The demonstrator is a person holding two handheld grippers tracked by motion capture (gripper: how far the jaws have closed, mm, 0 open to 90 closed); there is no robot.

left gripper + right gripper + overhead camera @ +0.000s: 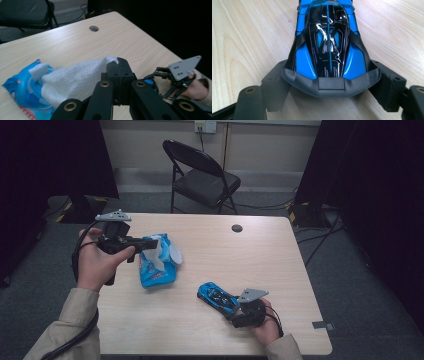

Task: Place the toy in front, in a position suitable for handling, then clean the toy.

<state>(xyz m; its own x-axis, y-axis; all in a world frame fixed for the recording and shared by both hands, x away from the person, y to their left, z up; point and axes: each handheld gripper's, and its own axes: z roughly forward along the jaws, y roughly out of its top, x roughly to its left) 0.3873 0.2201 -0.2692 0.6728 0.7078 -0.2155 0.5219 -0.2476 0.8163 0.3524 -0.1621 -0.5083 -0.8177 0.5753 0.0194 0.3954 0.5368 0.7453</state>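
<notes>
Left gripper view: left claw (121, 65) pinches soft waffle-textured wipe (75, 77) from crinkly blue pack (17, 87).
Right claw (329, 86): clamps glossy blue toy car (328, 42); wood-grain surface (249, 37) around is bare.

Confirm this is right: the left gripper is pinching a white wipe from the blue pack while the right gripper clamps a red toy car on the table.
One detail is wrong: the toy car is blue and black, not red, as the right gripper view shows. The rest holds: the left gripper pinches the white wipe from the blue pack, and the right gripper clamps the car.
</notes>
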